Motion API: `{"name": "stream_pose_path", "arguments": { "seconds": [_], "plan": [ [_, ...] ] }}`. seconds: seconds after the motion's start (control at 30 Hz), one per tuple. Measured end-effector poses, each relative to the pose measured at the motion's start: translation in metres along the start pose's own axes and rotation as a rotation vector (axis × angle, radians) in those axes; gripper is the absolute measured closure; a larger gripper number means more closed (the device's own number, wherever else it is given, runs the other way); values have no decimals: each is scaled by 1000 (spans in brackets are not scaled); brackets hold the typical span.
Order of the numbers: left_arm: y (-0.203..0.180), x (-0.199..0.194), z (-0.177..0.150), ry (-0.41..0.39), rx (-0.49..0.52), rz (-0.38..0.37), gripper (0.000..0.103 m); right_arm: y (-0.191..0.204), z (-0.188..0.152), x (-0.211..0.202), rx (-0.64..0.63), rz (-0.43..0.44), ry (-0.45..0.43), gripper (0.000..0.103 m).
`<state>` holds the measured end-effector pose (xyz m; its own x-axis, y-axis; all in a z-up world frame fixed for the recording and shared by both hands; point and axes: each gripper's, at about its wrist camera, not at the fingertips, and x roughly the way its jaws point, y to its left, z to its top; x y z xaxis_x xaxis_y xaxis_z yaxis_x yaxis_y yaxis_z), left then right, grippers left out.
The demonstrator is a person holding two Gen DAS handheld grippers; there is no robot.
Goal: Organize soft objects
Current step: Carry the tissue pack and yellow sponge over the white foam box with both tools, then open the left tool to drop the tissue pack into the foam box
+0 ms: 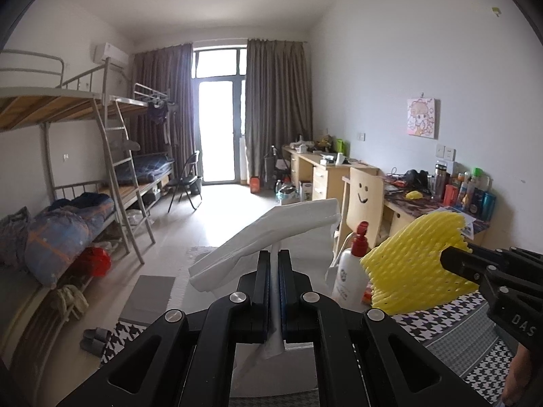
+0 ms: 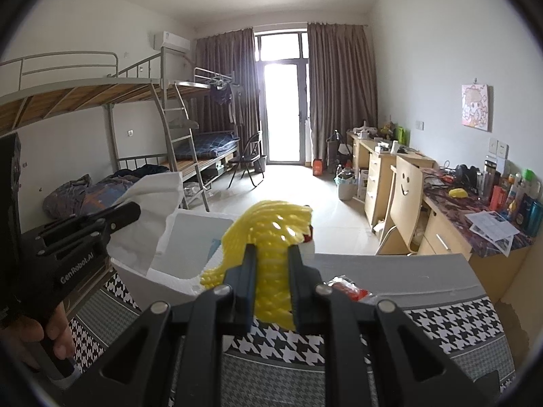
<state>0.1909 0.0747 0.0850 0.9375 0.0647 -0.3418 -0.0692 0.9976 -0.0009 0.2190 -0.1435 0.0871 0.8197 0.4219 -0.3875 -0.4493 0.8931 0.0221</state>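
We see both tongs lifted over a black-and-white houndstooth cloth surface [image 2: 451, 322], each w/ a soft thing in it.

The left gripper [image 1: 274, 264] has its jaws pressed all the way together, pinching a thin white foam sheet [image 1: 271, 234]. The sheet is clamped at its lower part; most of it fans up & leftward beyond the fingertips, folded over, hanging in the air. In the right wrist view the same left gripper [image 2: 130, 212] shows at the left edge, a hand [image 2: 37, 339] wrapped round its handle, white sheet [image 2: 156, 196] sticking out past its tips.

The right gripper [image 2: 271, 254] stands only a little open, jaws narrow, clamped on a yellow foam mesh fruit sleeve [image 2: 275, 234]. The mesh bunches between the fingers & spreads above them. In the left wrist view the right gripper [image 1: 451, 257] bites the sleeve's [image 1: 414, 261] right edge.

Below & behind both items sits a white foam box [image 2: 190, 247], open top. A white pump bottle w/ red cap [image 1: 353, 264] stands just beside the box. A red-and-clear plastic packet [image 2: 349, 288] lies on a grey mat [image 2: 424, 271] near the right gripper.
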Motion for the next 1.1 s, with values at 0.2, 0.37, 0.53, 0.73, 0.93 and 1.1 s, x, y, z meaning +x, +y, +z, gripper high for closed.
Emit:
{"name": "stream_pose_path", "arguments": {
  "seconds": [0.2, 0.37, 0.53, 0.73, 0.93, 1.1],
  "plan": [
    [10, 9, -2, 15, -7, 41, 98, 9, 6, 7, -19, 19, 7, 83],
    [23, 23, -4, 46, -21, 77, 98, 17, 7, 16, -22, 35, 17, 83],
    [31, 36, -4, 82, -35, 70, 98, 21, 11, 26, -31, 41, 33, 83],
    [37, 47, -4, 116, -44, 45, 98, 23, 14, 33, -34, 45, 39, 83],
    [40, 62, -9, 164, -47, 51, 98, 23, 15, 41, -36, 46, 46, 83],
    [43, 72, -13, 207, -50, 48, 46, 26, 17, 47, -41, 44, 54, 83]
  ]
}}
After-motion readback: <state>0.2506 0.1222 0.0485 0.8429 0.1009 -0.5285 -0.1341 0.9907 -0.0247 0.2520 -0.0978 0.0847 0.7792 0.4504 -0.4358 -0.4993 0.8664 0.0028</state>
